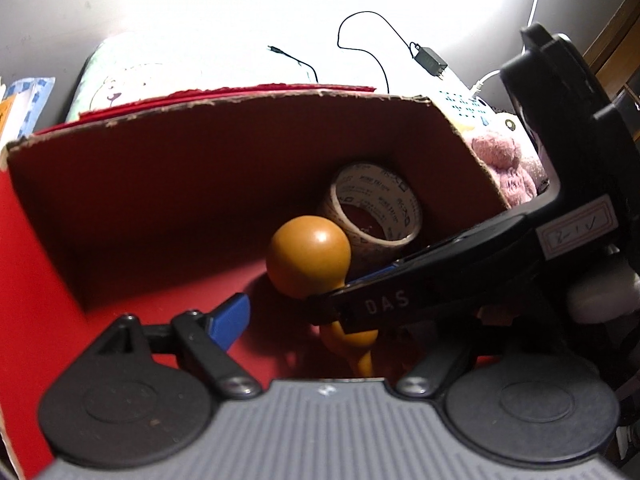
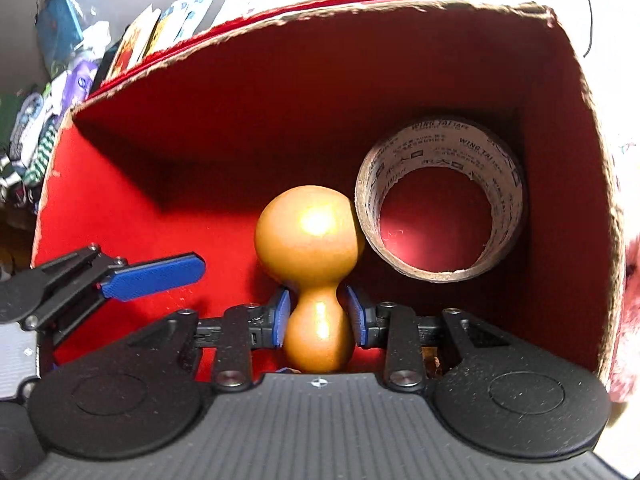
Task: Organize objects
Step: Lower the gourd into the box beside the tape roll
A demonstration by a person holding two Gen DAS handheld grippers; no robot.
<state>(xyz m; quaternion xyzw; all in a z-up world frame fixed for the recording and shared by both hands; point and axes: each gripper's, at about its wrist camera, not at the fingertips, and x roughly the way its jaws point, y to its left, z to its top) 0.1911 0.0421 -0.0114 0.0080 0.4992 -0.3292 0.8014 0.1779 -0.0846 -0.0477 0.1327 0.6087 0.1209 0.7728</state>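
In the right wrist view, a pile of printed packets lay outside the box along the upper left edge of the frame. Below them, at the left edge, the left gripper reached into the red cardboard box; only one of its blue fingers showed there, over the red floor. In the left wrist view that same finger sat at lower left with nothing against it, while its partner was hidden behind the other tool's black body, so whether those jaws stood apart or together could not be told.

At the centre bottom of the right wrist view, the right gripper had its blue pads pressed on either side of the narrow waist of an orange wooden gourd, whose large bulb pointed into the box. Just right of the bulb, touching or nearly touching it, a roll of tape lay on its side against the right wall, its cardboard core open toward the camera.

At the right of the left wrist view, a pink knitted item lay outside the box.
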